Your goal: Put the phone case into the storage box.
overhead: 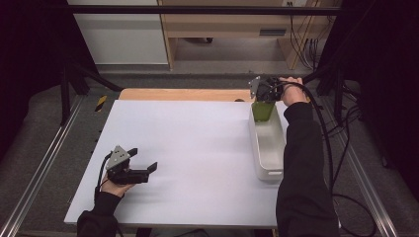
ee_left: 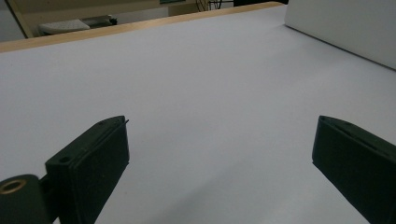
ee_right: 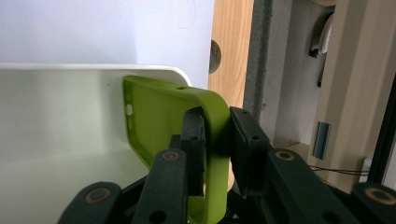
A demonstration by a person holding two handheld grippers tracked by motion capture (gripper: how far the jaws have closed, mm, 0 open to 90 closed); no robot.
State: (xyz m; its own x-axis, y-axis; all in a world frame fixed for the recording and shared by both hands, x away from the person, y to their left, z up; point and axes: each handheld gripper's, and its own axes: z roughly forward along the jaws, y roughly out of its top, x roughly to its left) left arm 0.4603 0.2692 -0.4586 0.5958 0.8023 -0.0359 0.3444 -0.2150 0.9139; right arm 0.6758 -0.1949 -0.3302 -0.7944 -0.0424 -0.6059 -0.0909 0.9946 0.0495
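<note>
The lime-green soft phone case (ee_right: 159,121) sat pinched by one edge in the right gripper (ee_right: 217,140), upper right, over the white oblong plastic bin (overhead: 269,148). The left gripper (overhead: 143,165) gaped empty, lower left, on the white table (overhead: 192,143).

Green phone case (ee_right: 159,121) — soft, lime-coloured, hollow side showing w/ camera cutout near its top. Stands on edge, tilted, at the far end of the white bin (overhead: 269,148) on the right of the surface — one side wall pinched betw. the right tongs (ee_right: 217,144).
</note>
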